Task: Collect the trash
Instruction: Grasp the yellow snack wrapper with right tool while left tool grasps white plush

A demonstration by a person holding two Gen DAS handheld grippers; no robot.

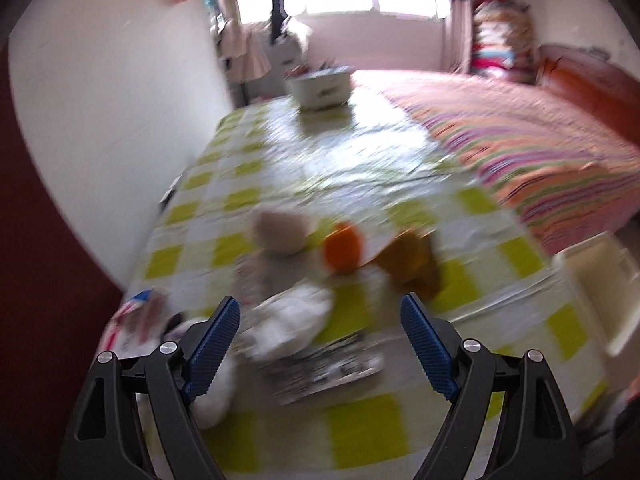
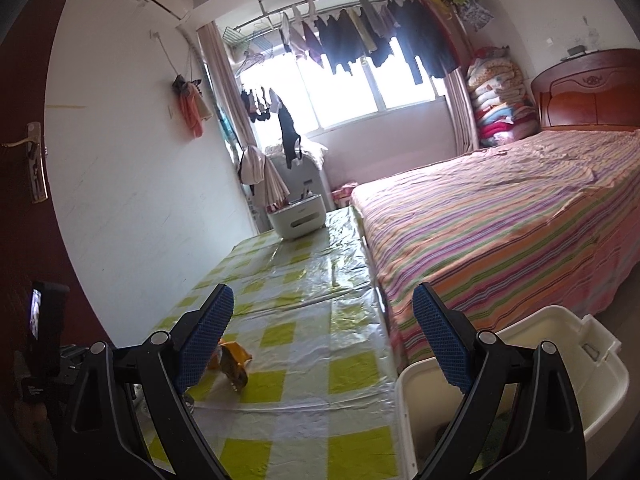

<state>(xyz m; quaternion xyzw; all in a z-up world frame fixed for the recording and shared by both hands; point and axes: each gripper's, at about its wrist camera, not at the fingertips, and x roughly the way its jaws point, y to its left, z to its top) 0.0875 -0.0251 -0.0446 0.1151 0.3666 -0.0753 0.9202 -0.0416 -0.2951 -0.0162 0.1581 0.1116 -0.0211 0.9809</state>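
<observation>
- Hovering low over the near end of the table (image 1: 360,168), the left hand-held gripper (image 1: 320,344) points along the checked cloth toward the window, its blue-padded fingers (image 1: 212,348) spread wide with nothing between them.
- Left wrist view, blurred: a white crumpled tissue (image 1: 292,320) lies on the table just ahead of the gap between the fingers, resting on printed paper (image 1: 324,368).
- Beyond the tissue sit a pale crumpled wad (image 1: 280,232), an orange piece (image 1: 342,250) and a brown wrapper (image 1: 412,260), side by side across the table.
- A white bin (image 1: 592,280) shows at the table's right edge.
- Right wrist view: the right hand-held gripper (image 2: 324,344) is held higher above the table (image 2: 304,280), level and aimed the same way, fingers (image 2: 440,340) released and empty.
- Its right finger hangs over the white bin (image 2: 560,344), which stands beside the table, against the striped bed (image 2: 500,220).
- A yellow-brown wrapper (image 2: 234,364) lies on the table just beside the left finger.
- A white box (image 2: 296,216) sits at the table's far end.
</observation>
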